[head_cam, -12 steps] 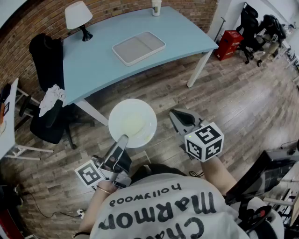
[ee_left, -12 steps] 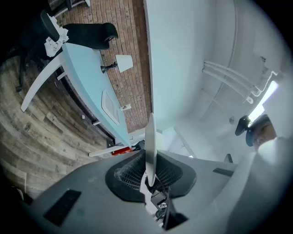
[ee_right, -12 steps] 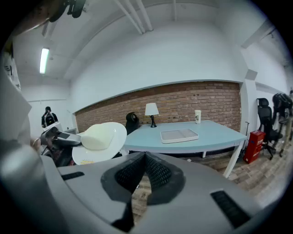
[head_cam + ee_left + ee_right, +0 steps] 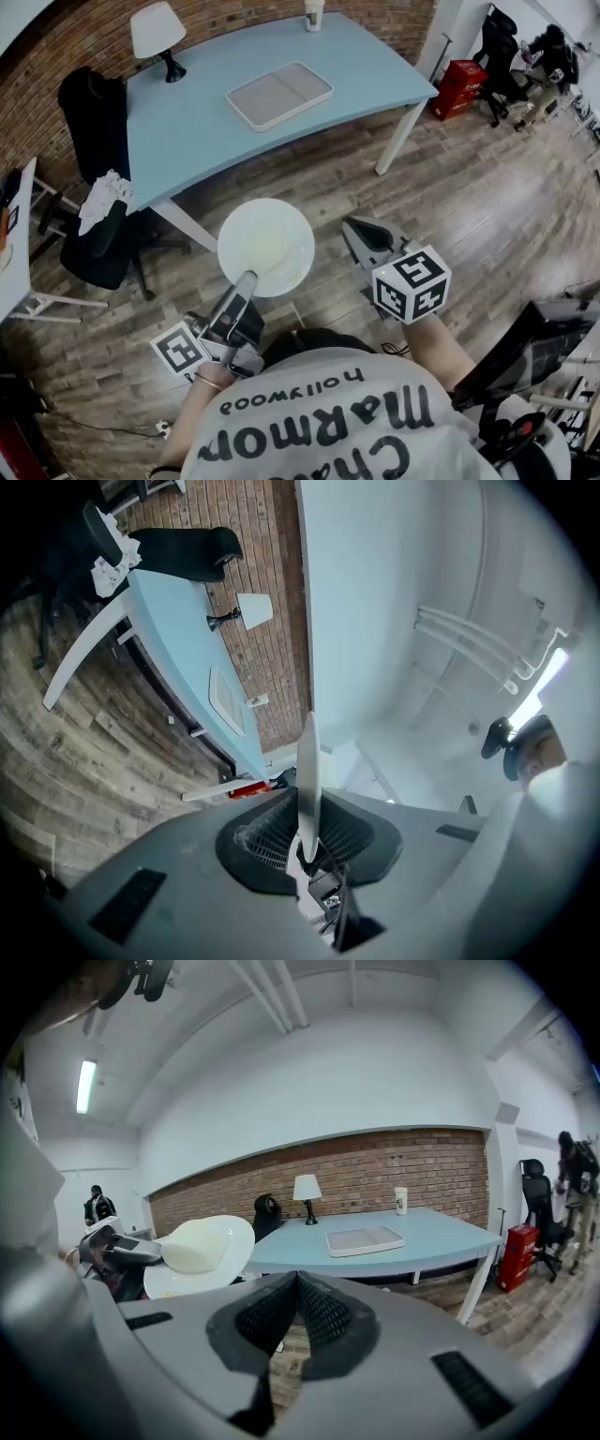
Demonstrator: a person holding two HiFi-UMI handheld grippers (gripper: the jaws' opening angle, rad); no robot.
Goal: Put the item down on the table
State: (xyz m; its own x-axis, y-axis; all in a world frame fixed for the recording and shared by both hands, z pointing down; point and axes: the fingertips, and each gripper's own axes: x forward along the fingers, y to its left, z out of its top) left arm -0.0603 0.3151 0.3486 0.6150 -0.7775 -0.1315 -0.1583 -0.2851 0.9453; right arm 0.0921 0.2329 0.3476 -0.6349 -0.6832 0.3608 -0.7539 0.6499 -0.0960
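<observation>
A white plate (image 4: 266,246) hangs over the wooden floor in front of the light blue table (image 4: 187,122). My left gripper (image 4: 247,278) is shut on its near rim. In the left gripper view the plate (image 4: 307,761) runs edge-on between the jaws of the left gripper (image 4: 305,841), clamped tight. In the right gripper view the plate (image 4: 202,1246) shows at the left, tilted. My right gripper (image 4: 359,230) floats to the right of the plate, apart from it. The right gripper (image 4: 295,1283) is shut and holds nothing.
On the table lie a flat white tray (image 4: 278,95), a lamp (image 4: 157,33) and a paper cup (image 4: 313,14). A black office chair (image 4: 94,187) stands at the table's left end. A red box (image 4: 459,89) sits beyond the table's right leg.
The plate and both grippers hold almost still. Only a person far off at the back right has shifted.
</observation>
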